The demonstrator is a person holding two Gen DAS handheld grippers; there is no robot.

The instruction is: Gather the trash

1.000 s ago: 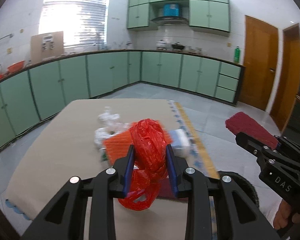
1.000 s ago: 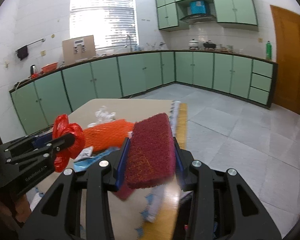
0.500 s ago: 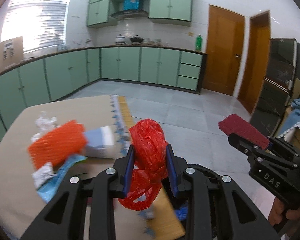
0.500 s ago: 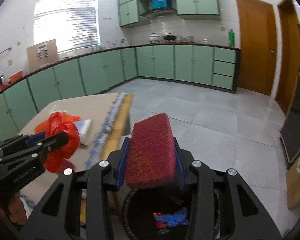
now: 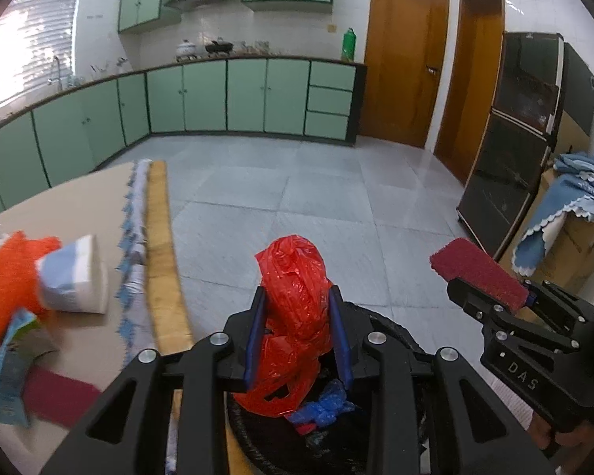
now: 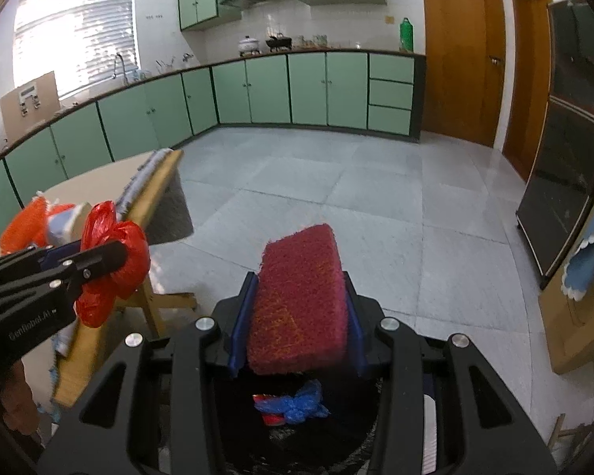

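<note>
My left gripper (image 5: 297, 332) is shut on a crumpled red plastic bag (image 5: 295, 308) and holds it above a black trash bin (image 5: 396, 340) on the floor. My right gripper (image 6: 299, 318) is shut on a dark red scrub pad (image 6: 299, 297) and holds it above the same bin (image 6: 297, 447). Blue and red scraps (image 6: 293, 401) lie inside the bin. The left gripper with the bag also shows in the right wrist view (image 6: 111, 261), at left. The right gripper with the pad shows in the left wrist view (image 5: 479, 273), at right.
The table (image 5: 79, 213) with a wooden edge is at left. On it lie an orange net (image 5: 8, 273), a white-blue pack (image 5: 75, 277), a blue wrapper (image 5: 8, 372) and a dark red pad (image 5: 55, 399). Green cabinets, wooden doors, a black cabinet (image 5: 511, 150) and a cloth-covered box (image 5: 574, 217) stand around.
Both grippers have swung right, away from the table, with the bag and the pad still held. They now hang over the black bin, which has come into fuller view.
</note>
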